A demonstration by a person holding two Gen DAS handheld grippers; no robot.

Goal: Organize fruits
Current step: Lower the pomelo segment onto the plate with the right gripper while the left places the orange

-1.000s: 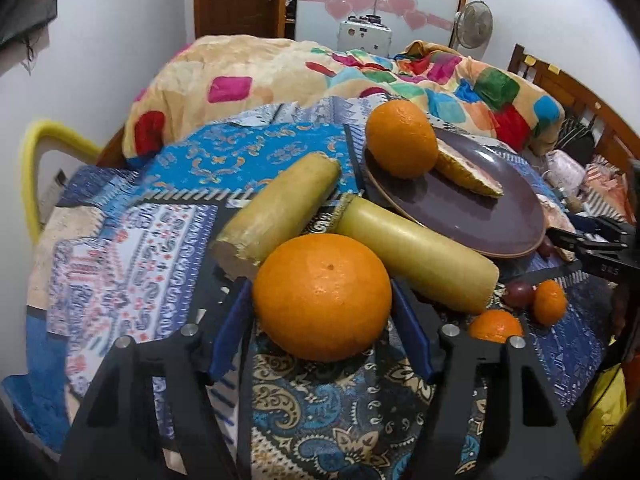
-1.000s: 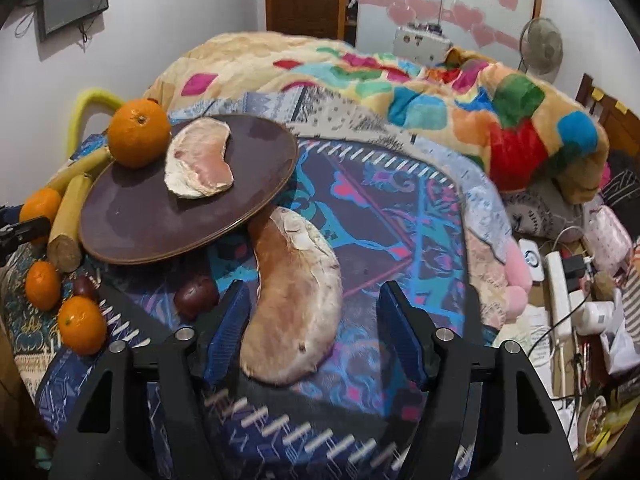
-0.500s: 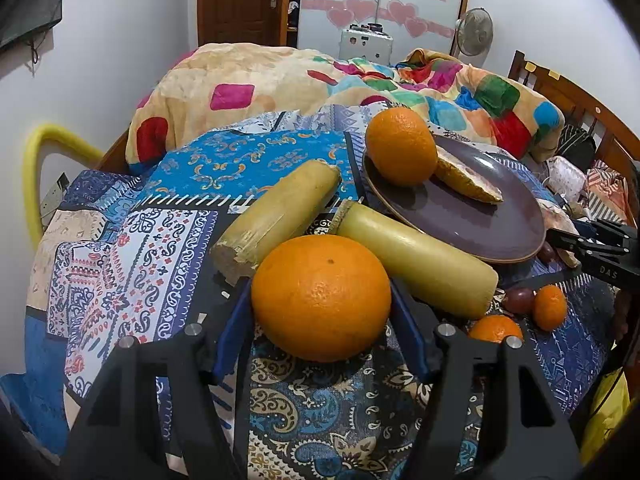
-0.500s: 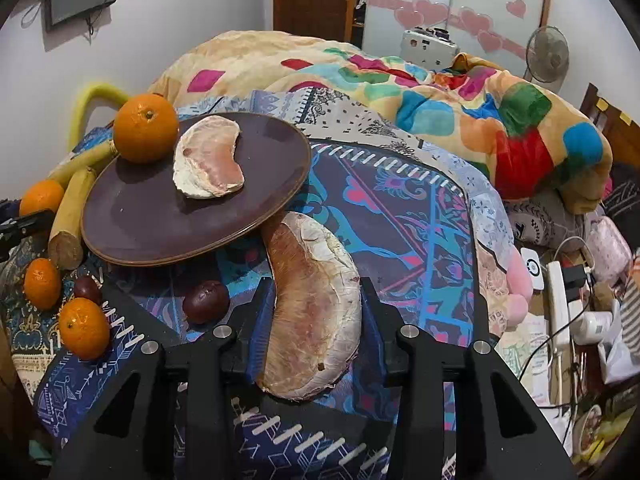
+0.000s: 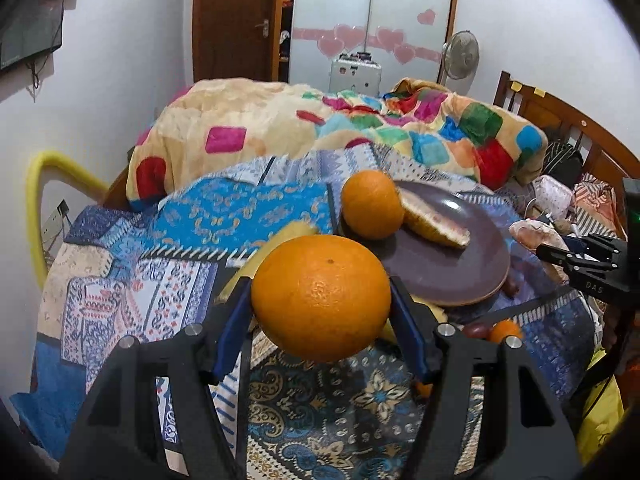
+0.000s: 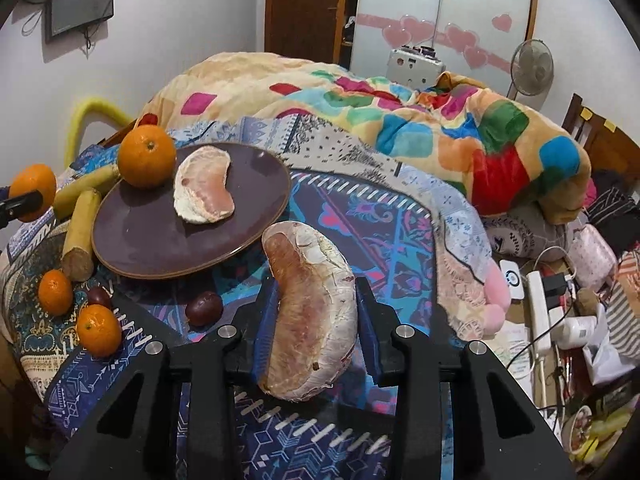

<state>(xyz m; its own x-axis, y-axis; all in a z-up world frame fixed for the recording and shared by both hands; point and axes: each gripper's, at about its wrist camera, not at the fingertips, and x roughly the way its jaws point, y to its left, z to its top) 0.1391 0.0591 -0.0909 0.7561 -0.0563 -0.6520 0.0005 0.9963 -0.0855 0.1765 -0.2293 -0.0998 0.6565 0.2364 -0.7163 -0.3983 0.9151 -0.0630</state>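
On the patterned bedspread (image 6: 360, 184) sits my one container, a dark brown plate (image 6: 160, 240), and it holds two things: an orange (image 6: 147, 156) at its far left rim and a peeled pomelo segment (image 6: 206, 190) lying just beside that orange, near the middle. From the left wrist view the same plate (image 5: 452, 276) shows the orange (image 5: 372, 205) touching the segment (image 5: 434, 226).

My left gripper (image 5: 322, 300) is clamped on a large orange (image 5: 322, 298), the blue pads pressing both its sides, and I have it clear of the cloth, in front of the plate but not over it. My right gripper (image 6: 316, 320) has just been closing and now pinches a second pomelo segment (image 6: 310, 312) between its pads, held upright just off the plate's near right edge.

Outside the plate, two yellowish cut stalks (image 6: 82, 232) lie against its left rim. Two small oranges (image 6: 98, 330) and two dark round fruits (image 6: 204, 308) rest on the cloth below it.
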